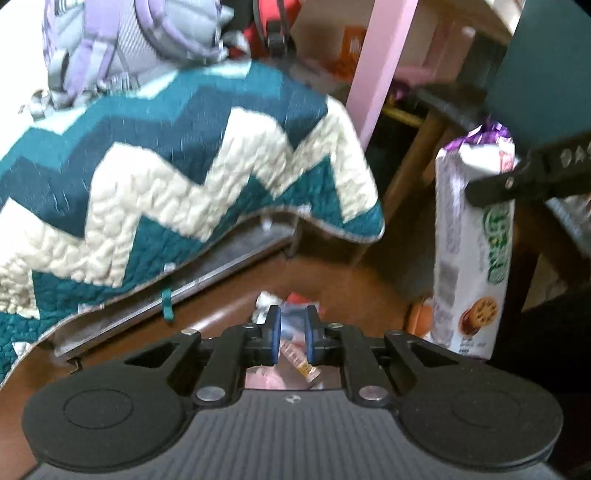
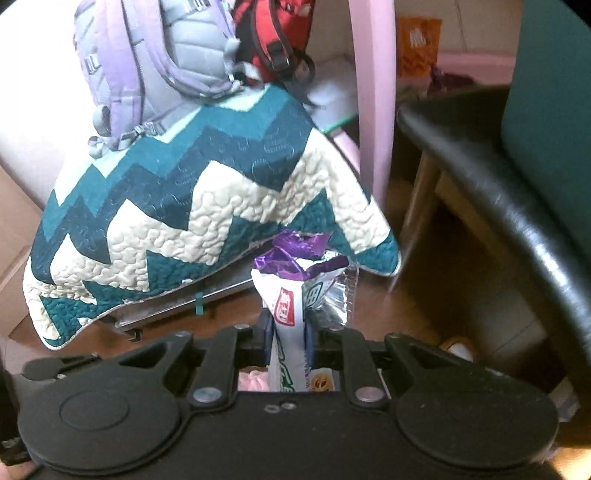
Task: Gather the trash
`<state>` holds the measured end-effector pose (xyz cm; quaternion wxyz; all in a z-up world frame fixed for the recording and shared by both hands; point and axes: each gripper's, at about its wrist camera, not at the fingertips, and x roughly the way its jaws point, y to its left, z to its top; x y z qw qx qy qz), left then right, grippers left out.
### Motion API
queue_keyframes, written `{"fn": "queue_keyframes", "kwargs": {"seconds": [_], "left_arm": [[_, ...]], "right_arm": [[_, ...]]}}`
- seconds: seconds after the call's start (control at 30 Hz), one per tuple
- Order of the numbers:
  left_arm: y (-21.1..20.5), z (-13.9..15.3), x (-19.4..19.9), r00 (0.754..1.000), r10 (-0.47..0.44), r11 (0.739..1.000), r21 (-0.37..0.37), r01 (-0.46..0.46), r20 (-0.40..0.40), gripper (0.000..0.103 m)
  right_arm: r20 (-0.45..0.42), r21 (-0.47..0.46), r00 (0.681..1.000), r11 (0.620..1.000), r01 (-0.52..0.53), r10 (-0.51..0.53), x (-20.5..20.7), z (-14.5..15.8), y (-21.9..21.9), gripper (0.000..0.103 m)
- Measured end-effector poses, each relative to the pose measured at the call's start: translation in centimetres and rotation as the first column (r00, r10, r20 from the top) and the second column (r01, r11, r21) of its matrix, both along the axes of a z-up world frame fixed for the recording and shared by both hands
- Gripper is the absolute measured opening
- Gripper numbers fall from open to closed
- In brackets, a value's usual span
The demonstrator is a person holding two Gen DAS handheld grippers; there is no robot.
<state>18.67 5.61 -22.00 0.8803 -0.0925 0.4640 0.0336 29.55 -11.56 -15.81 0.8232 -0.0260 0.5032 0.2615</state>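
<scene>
My right gripper is shut on a long white and purple biscuit wrapper, held above the floor. In the left wrist view the same wrapper hangs upright at the right, pinched near its top by the right gripper. My left gripper hovers over a small pile of wrappers on the brown floor. Its blue pads stand a narrow gap apart, and nothing is clearly held between them.
A teal and cream zigzag quilt drapes over a low seat at left, with a lilac backpack and a red bag on it. A pink post and a black chair stand at right.
</scene>
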Motion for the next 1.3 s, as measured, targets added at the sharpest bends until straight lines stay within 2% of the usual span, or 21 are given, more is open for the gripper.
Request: {"fn": "queue_keyframes", "kwargs": {"seconds": [0.1,0.2,0.23,0.27,0.33,0.43,0.67,0.77,0.93,1.0,1.03,1.1,1.13,1.3], "left_arm": [[1.2,-3.3,0.7,0.997,0.004,0.999,-0.046,-0.007,-0.072,0.016],[2.6,-7.5,1.7,0.988,0.040,0.994,-0.095,-0.054,-0.148,0.031],[2.9,-8.9,1.9,0.984,0.053,0.992,-0.102,-0.072,-0.172,0.042],[3.3,-10.2,2.3,0.978,0.067,0.991,-0.104,-0.089,-0.199,0.061],[3.6,-12.5,3.0,0.969,0.092,0.987,-0.104,-0.118,-0.230,0.077],[3.7,-16.2,4.1,0.948,0.099,0.983,-0.117,-0.140,-0.304,0.078],[3.4,-25.2,6.3,0.893,0.081,0.982,-0.115,-0.147,-0.443,0.078],[2.8,-27.8,6.6,0.879,0.059,0.988,-0.096,-0.118,-0.474,0.078],[3.1,-31.7,6.9,0.847,0.060,0.988,-0.091,-0.127,-0.528,0.078],[3.1,-32.6,7.1,0.837,0.052,0.990,-0.084,-0.116,-0.544,0.068],[3.1,-33.1,7.2,0.831,0.044,0.991,-0.084,-0.108,-0.554,0.054],[3.2,-33.4,7.3,0.827,0.047,0.988,-0.097,-0.122,-0.561,0.044],[3.4,-33.2,7.2,0.830,0.054,0.985,-0.107,-0.135,-0.556,0.033],[4.1,-30.8,6.8,0.845,0.089,0.974,-0.131,-0.185,-0.527,0.018]], "right_arm": [[-0.027,0.011,1.000,1.000,-0.002,0.002,1.1,-2.3,0.9,0.016],[-0.055,0.023,0.998,1.000,-0.011,0.012,2.6,-4.9,1.9,0.016],[-0.062,0.022,0.998,1.000,-0.017,0.018,3.1,-5.7,2.2,0.016],[-0.068,0.020,0.997,0.999,-0.025,0.026,3.6,-6.3,2.5,0.016],[-0.085,0.016,0.995,0.999,-0.043,0.044,4.5,-7.8,3.2,0.016],[-0.115,0.015,0.992,0.998,-0.059,0.060,5.6,-9.5,3.8,0.016],[-0.191,0.030,0.980,0.998,-0.057,0.062,6.4,-11.4,3.9,0.016],[-0.205,0.031,0.975,0.996,-0.087,0.091,6.0,-11.8,4.5,0.016],[-0.216,0.039,0.972,0.995,-0.088,0.094,6.1,-11.8,4.7,0.016],[-0.238,0.040,0.968,0.997,-0.071,0.078,6.4,-12.1,4.5,0.016],[-0.250,0.038,0.966,0.997,-0.063,0.070,6.5,-12.3,4.4,0.016],[-0.253,0.032,0.965,0.998,-0.057,0.064,6.6,-12.5,4.4,0.016],[-0.246,0.025,0.967,0.998,-0.058,0.062,6.6,-12.5,4.4,0.016],[-0.190,-0.007,0.980,0.998,-0.057,0.055,6.3,-12.3,4.4,0.016]]}}
